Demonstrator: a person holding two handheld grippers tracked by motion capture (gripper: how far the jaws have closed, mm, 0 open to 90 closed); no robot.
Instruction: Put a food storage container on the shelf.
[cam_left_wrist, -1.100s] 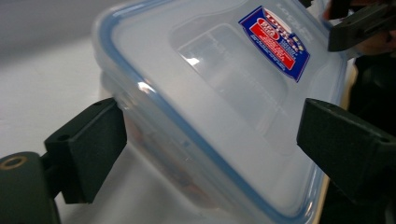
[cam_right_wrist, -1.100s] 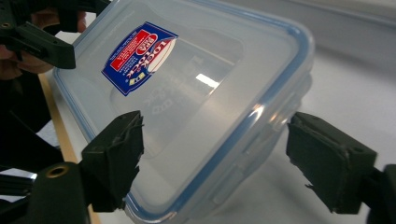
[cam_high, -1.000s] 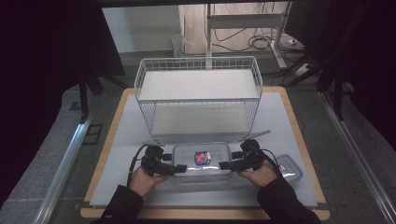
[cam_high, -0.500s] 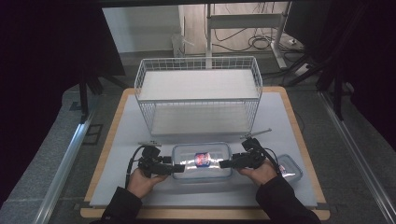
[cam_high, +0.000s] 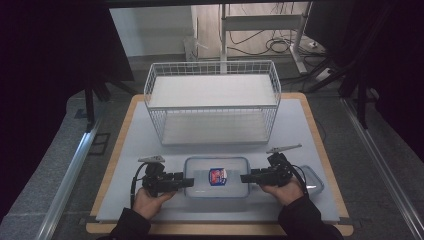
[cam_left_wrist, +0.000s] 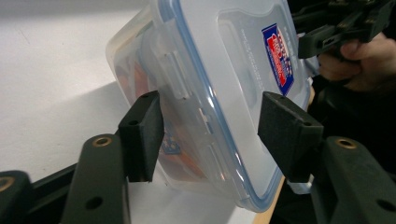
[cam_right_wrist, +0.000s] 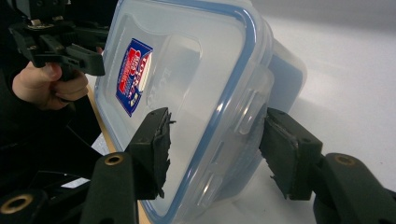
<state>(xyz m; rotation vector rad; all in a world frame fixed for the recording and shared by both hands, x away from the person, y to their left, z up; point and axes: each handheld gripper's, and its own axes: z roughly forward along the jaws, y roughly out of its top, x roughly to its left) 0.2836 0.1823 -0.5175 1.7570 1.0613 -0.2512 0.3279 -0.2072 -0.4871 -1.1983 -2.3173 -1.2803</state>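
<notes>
Two grippers sat at the short ends of the clear rectangular plastic food box with the blue-rimmed snap lid (cam_high: 216, 176), which lay flat on the pale grey mat (cam_high: 300, 125) near my edge of the table. My left gripper (cam_high: 189, 182) met the box's left end; in the left gripper view one pad pressed the lid (cam_left_wrist: 243, 70) face and the other the underside, over the latch flap. My right gripper (cam_high: 245, 178) did likewise at the right end. Both pairs of jaws had just been closing, and the pads looked to bear on the box, though I could not be sure the contact was firm. A red and blue label (cam_high: 217, 175) sat mid-lid.

Surface: the mat covered a light wooden board (cam_high: 120, 145), its edge showing all round. Beyond the box stood a white wire two-level rack (cam_high: 212, 102), well apart from it. A second small clear lidded container (cam_high: 312, 180) lay just beside my right hand (cam_high: 280, 190).

Room: dim, dark drapes at both sides, grey floor, a metal stand (cam_high: 300, 45) and loose cables (cam_high: 280, 47) behind the table.
</notes>
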